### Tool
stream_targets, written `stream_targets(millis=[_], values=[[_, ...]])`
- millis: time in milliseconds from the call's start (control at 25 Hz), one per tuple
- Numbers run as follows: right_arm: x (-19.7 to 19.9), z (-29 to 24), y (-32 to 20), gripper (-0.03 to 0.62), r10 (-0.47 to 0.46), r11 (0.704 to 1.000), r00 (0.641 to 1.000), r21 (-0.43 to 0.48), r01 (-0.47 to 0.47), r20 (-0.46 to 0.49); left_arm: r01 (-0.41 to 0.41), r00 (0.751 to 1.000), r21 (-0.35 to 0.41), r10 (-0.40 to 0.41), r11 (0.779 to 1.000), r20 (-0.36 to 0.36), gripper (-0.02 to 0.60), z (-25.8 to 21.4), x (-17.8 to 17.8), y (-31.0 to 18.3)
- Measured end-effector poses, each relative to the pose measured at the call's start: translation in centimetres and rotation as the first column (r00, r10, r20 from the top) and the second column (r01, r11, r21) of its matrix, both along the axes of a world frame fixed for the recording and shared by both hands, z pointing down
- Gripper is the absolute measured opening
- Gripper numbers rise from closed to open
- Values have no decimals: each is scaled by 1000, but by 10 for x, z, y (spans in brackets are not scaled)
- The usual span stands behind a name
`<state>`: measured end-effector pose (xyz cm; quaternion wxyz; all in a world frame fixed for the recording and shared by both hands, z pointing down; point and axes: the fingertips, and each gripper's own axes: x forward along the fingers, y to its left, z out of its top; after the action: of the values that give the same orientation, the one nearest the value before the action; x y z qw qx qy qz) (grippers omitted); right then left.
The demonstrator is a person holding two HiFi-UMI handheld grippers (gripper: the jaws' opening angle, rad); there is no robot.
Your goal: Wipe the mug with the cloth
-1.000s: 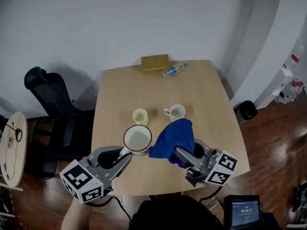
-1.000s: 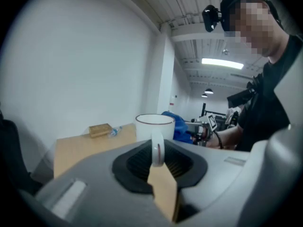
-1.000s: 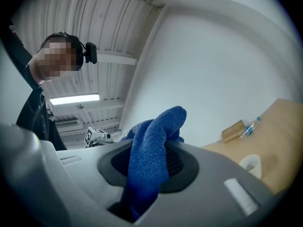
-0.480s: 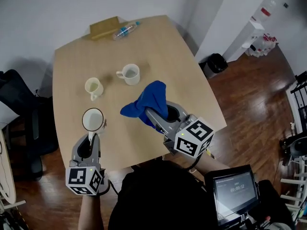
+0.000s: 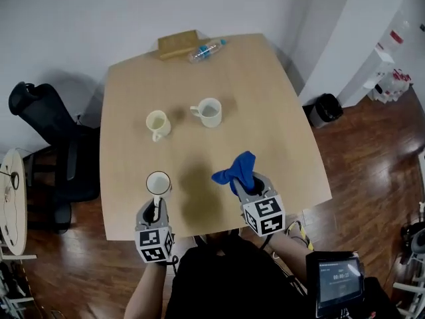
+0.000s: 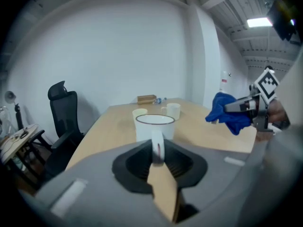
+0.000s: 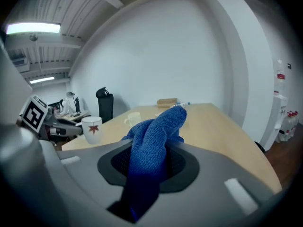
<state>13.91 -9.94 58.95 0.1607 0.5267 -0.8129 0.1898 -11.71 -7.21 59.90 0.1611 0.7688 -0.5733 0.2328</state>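
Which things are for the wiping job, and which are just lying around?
For the job: mug in the left gripper, blue cloth in the right gripper.
Just lying about: cream cup, white cup, plastic bottle, brown box.

Pretty sure I'm driving this thing in an office-type room: pale wooden desk (image 5: 272, 111), black swivel chair (image 5: 50, 128) parked next to it, little black bin (image 5: 324, 109) by the white wall (image 5: 80, 25), strip light (image 7: 33, 28) on a bare ceiling, dark wood floor (image 5: 372, 171).
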Motion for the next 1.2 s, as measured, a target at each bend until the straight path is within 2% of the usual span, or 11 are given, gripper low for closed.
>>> stream_targets(millis=[200,440,640,800,880,1080,1200], values=[[-6,56,1,110,59,992,997,-110,-65,-58,13,1000,-46,-13,999,-7,63,27,-11,2],[-15,93,11,112,119,970,987,-198,-139,-108,-44,999,-43,43,998,-11,63,59,-12,15],[-27,123,20,112,123,946,977,-277,-168,-173,-41,994,-33,37,999,-105,63,72,-24,18],[-23,135,28,118,195,910,969,-340,-237,-152,-100,994,13,101,995,-49,63,80,-32,20],[-22,138,32,123,210,899,965,-357,-254,-158,-111,993,10,111,994,-49,63,83,-34,22],[-22,140,35,140,206,891,962,-372,-260,-178,-103,993,-28,101,994,-58,64,87,-34,25],[-24,145,38,149,176,902,965,-359,-238,-197,-78,994,-110,68,991,-89,81,95,-31,32]])
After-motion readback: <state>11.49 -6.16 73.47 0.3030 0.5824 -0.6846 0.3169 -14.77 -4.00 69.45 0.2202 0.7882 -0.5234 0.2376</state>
